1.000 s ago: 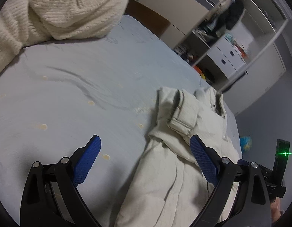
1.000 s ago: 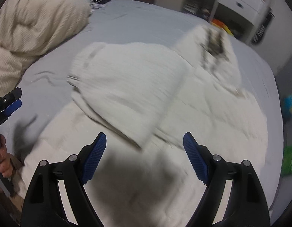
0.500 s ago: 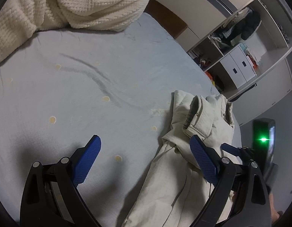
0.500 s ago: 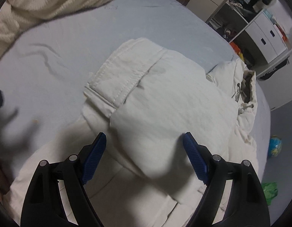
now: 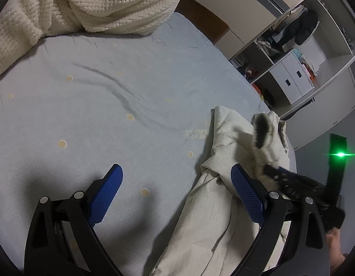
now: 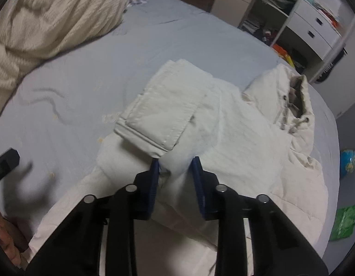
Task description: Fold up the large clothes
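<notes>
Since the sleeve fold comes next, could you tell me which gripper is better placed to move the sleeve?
Right. The right gripper is closing with a bunch of the sleeve between its pads, over the jacket. The left gripper is open over the bedsheet, beside the jacket, with nothing in it.

In the right wrist view the jacket [image 6: 241, 138] lies on the bed sheet [image 6: 90, 73] from center toward five o'clock, its sleeve [image 6: 163, 112] folded across it, the blanket [image 6: 50, 20] heaped at ten o'clock, shelves [image 6: 299, 16] at one o'clock, a globe [image 6: 348, 163] at three o'clock.
</notes>
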`<action>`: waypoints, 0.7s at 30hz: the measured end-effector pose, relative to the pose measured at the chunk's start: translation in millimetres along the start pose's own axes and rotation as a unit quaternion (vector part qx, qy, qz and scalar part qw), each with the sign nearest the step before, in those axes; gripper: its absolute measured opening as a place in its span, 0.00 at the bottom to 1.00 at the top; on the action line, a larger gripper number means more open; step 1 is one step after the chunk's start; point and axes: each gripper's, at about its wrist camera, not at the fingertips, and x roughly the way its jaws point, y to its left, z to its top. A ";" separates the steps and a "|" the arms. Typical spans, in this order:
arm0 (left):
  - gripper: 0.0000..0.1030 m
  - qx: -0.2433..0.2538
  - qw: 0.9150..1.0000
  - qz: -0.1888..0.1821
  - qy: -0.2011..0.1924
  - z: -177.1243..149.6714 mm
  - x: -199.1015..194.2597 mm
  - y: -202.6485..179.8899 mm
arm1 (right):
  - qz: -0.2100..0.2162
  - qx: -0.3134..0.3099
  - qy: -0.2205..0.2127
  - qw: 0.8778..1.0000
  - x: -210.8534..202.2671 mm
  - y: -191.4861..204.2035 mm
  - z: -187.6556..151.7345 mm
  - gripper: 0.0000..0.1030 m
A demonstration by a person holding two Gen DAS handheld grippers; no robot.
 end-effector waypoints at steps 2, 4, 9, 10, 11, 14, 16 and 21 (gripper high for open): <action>0.89 0.004 1.000 0.002 -0.001 -0.5 -0.5 -1.7 | 0.001 0.023 -0.010 1.000 -8.4 -16.5 -1.8 0.22; 0.89 0.009 1.000 0.004 -0.001 -1.1 -0.6 -4.7 | 0.002 0.048 -0.020 0.999 -16.8 -35.2 -5.1 0.22; 0.89 0.021 1.000 0.009 0.001 -2.9 0.6 -9.1 | 0.008 0.127 -0.038 0.991 -36.4 -96.5 -22.5 0.22; 0.89 0.023 1.000 0.010 0.001 -3.4 0.9 -10.6 | 0.008 0.137 -0.038 0.990 -38.4 -104.5 -25.9 0.22; 0.89 0.026 1.000 0.010 0.001 -3.6 1.0 -11.1 | 0.008 0.151 -0.039 0.988 -40.7 -116.4 -31.9 0.22; 0.89 0.031 0.999 0.011 0.002 -4.5 1.4 -12.2 | 0.019 0.199 -0.041 0.979 -46.4 -144.6 -51.0 0.22; 0.89 0.035 0.999 0.010 0.002 -4.5 1.3 -13.2 | 0.025 0.226 -0.045 0.973 -51.0 -158.8 -62.9 0.22; 0.89 0.041 0.999 0.010 0.002 -6.1 0.0 -15.6 | 0.042 0.308 -0.059 0.949 -62.0 -198.2 -103.6 0.22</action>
